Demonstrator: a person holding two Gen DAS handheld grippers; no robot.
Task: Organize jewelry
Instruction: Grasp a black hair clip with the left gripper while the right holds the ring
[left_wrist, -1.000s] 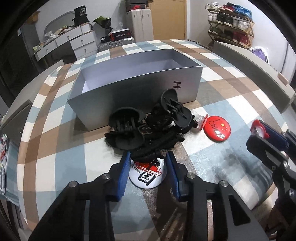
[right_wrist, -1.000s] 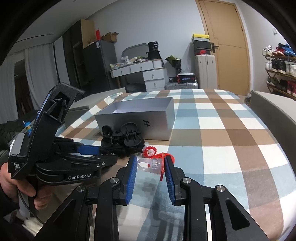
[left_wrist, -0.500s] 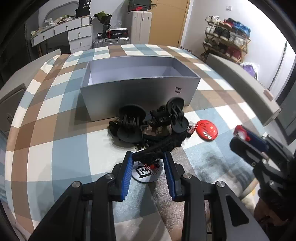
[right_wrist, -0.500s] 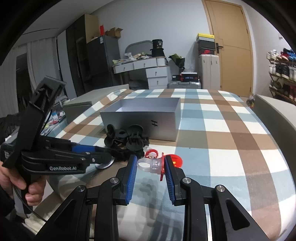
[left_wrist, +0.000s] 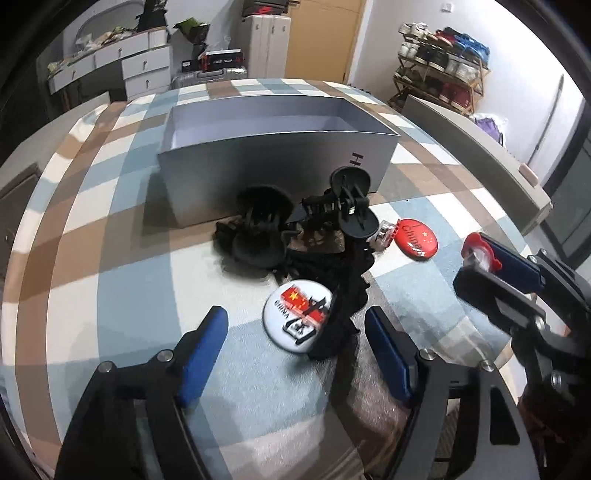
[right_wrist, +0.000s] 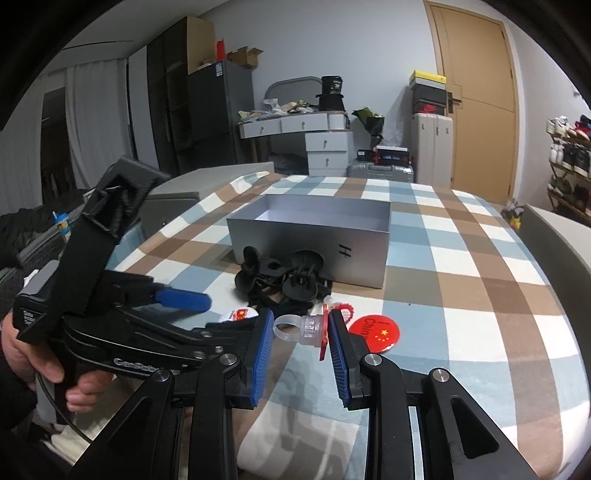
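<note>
Well in from every edge of the plaid-covered table (left_wrist: 122, 295) sits the open grey box (left_wrist: 258, 173), and I'll place everything by it. Behind the box and to its left the checked cloth lies bare right out to the rim; on its right the cloth runs clear to the table edge too. All the clutter is bunched against the box's near wall: a heap of black hair clips (left_wrist: 303, 229), glossy hard plastic with round shells and toothed prongs, touching or nearly touching that wall.

Nearer the viewer than the clips lies a round white badge (left_wrist: 298, 318), flat on the cloth, with red flag art and "CHINA" printed on it. The left gripper (left_wrist: 295, 332) stands over it, its blue-padded jaws opening, the badge between them but neither pad pressing it. A dark cord or band trails from the heap past the badge's right side.

To the right of the heap, in front of the box's right corner, lies a red oval badge (left_wrist: 416, 239), shiny and domed.

The right gripper (right_wrist: 300, 334) is clamped on a clear plastic ring with a red trim (right_wrist: 304, 329), held above the cloth nearer than the box; its long axis runs crosswise between the ribbed pads, the loop end toward the left pad.
</note>
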